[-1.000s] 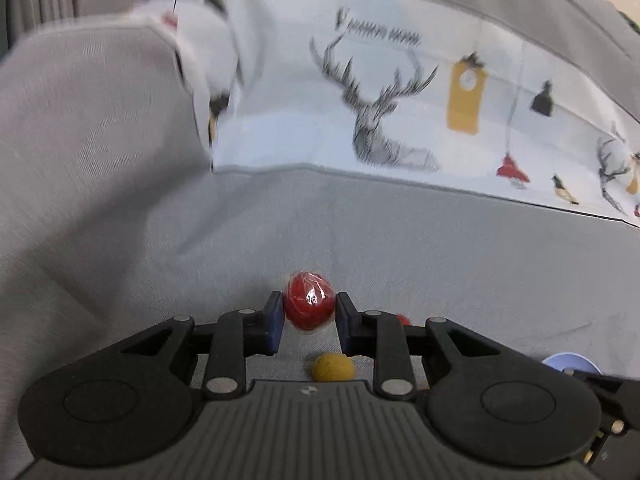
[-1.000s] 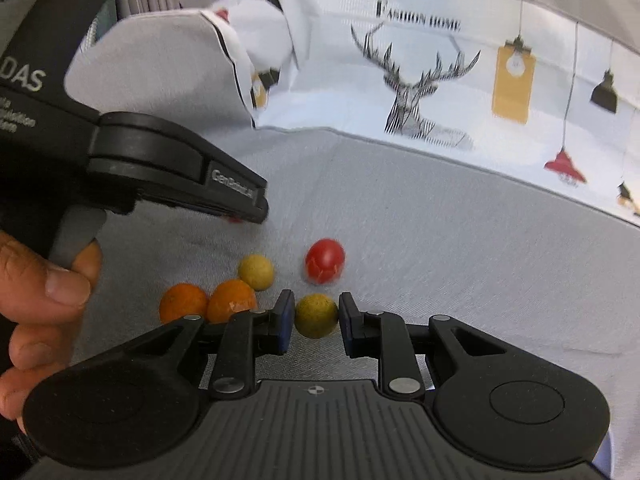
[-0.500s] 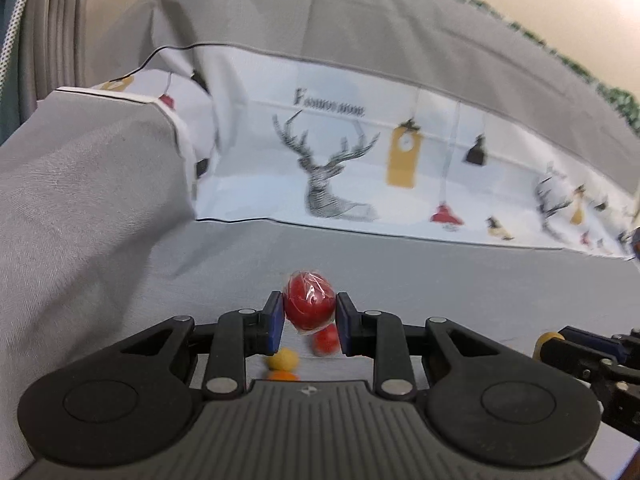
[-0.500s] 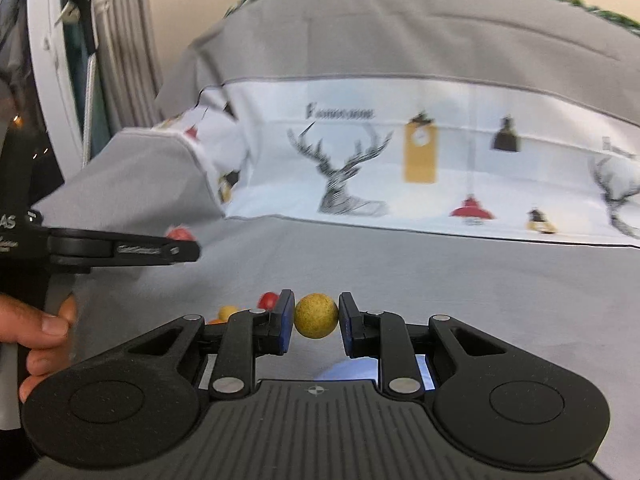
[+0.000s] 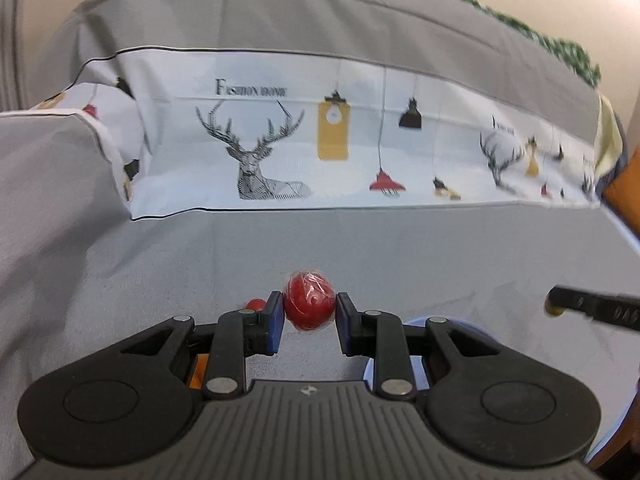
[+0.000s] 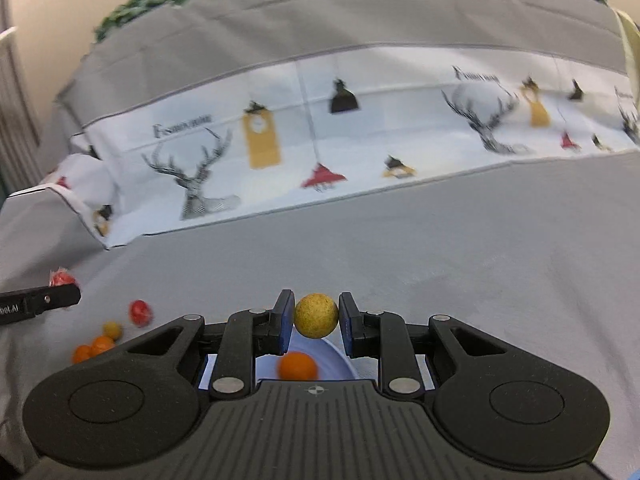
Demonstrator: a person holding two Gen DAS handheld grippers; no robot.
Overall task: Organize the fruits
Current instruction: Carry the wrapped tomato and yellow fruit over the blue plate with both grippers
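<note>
You are carrying both fruits away from the pile, the left gripper (image 5: 308,312) pinching the red fruit (image 5: 309,305) and the right gripper (image 6: 316,316) pinching the yellow fruit (image 6: 316,315), now above the plate (image 6: 340,364), so release comes next.

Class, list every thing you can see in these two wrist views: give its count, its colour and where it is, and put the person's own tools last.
Wrapped red fruit: one, red, between the left gripper's pads.
Yellow fruit: one, yellow, between the right gripper's pads.
Loose red fruit: one, red, on the grey cloth at left.
Loose yellow fruit: one, yellow, beside the oranges.
Loose orange fruits: two, orange, touching, on the cloth at lower left.
Orange fruit in plate: one, orange, in the plate.
Plate: one, pale blue, under the right gripper.
Grey cloth: one, grey, covering the surface.
Printed cloth: one, white with deer and lamps, behind.
Left gripper: one, black, shut on the wrapped fruit.
Right gripper: one, black, shut on the yellow fruit.
</note>
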